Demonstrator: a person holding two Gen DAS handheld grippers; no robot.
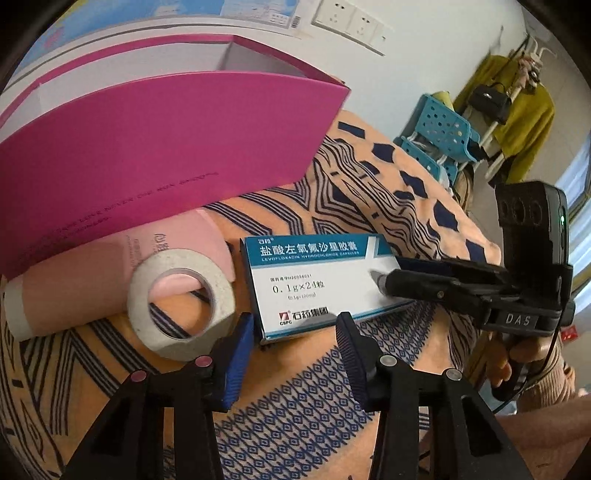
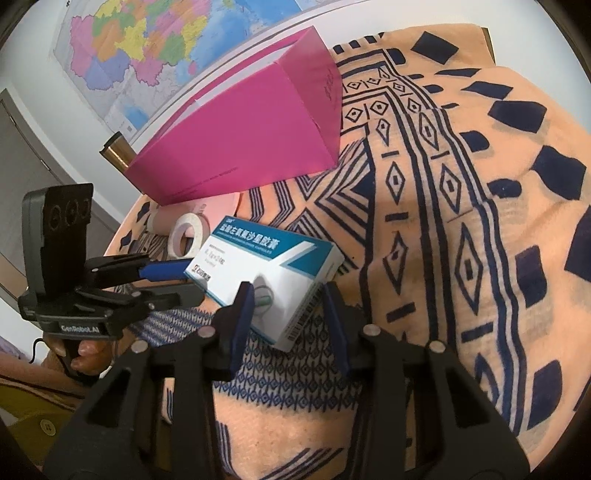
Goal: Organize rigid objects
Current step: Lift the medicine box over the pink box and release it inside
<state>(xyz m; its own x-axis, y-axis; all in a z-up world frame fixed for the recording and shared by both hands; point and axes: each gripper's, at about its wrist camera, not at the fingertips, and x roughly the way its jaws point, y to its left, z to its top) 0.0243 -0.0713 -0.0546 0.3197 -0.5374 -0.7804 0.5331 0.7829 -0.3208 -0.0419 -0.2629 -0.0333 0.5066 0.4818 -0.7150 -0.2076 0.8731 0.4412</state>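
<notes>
The white and teal medicine box (image 1: 317,284) lies on the orange patterned cloth (image 1: 369,206), just beside a roll of white tape (image 1: 181,306) and in front of an open magenta box (image 1: 166,140). The left gripper (image 1: 295,332) straddles the box's near end and the right gripper (image 2: 288,306) its other end; whether either pair of jaws presses it cannot be told

An orange cloth (image 2: 461,192) with dark blue patterns covers the surface. A coloured map (image 2: 147,55) hangs on the wall; wall sockets (image 1: 347,18), blue perforated stools (image 1: 443,136) and yellow-green garments (image 1: 524,122) stand beyond.
</notes>
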